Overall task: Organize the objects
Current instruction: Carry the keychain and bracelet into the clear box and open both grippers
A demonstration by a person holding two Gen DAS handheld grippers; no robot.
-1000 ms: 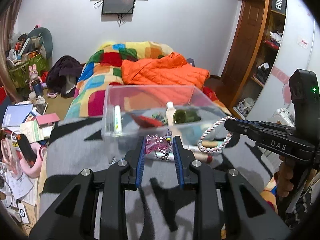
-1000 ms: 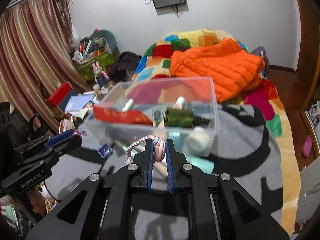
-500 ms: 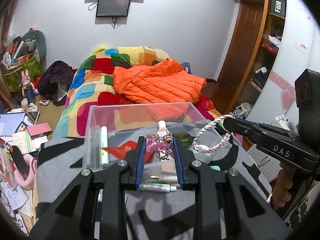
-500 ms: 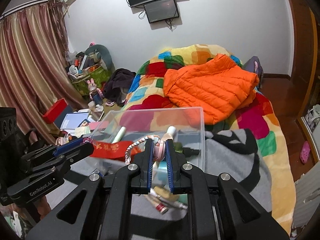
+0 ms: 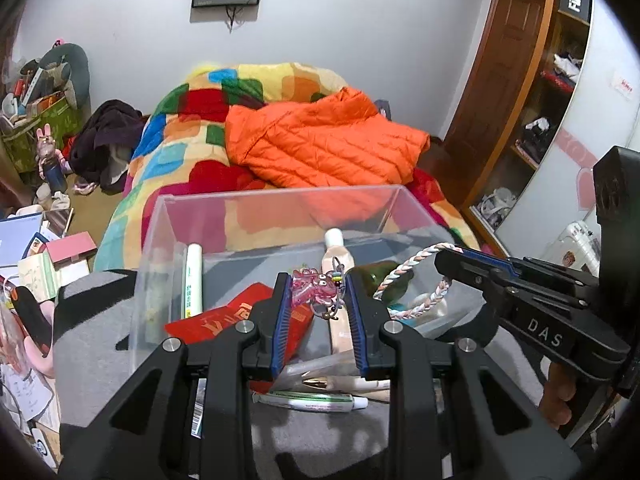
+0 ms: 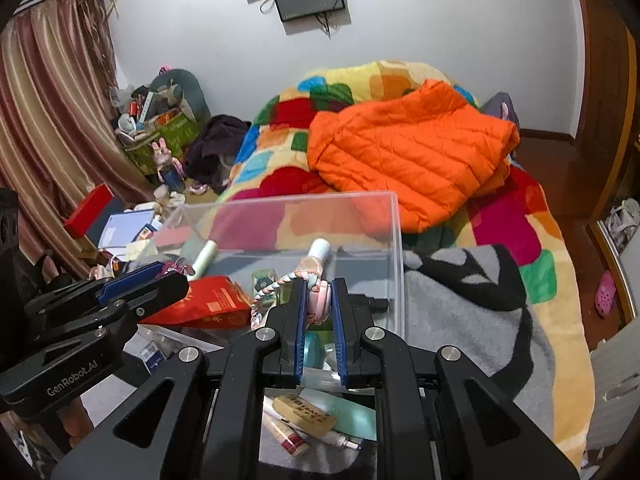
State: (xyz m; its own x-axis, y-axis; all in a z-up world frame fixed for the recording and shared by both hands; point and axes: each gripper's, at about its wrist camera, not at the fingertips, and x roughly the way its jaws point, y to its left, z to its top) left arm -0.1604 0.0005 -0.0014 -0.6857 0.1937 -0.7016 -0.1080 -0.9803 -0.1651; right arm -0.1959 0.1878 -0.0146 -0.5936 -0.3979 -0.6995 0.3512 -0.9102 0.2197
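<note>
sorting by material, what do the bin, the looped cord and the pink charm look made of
Bin: clear glossy plastic; the blanket shows through. Looped cord: braided textile, pastel twisted strands, matte. Pink charm: translucent shiny plastic or acrylic, probably.

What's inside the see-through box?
Inside the clear box lie a red packet, a white tube, a beige bottle and a dark green bottle. The grippers and their charms cover more; that part is hidden.

Box [image 5: 280, 208] on blanket [image 5: 96, 344], jacket [image 5: 320, 144] behind, tube [image 5: 312, 402] before
</note>
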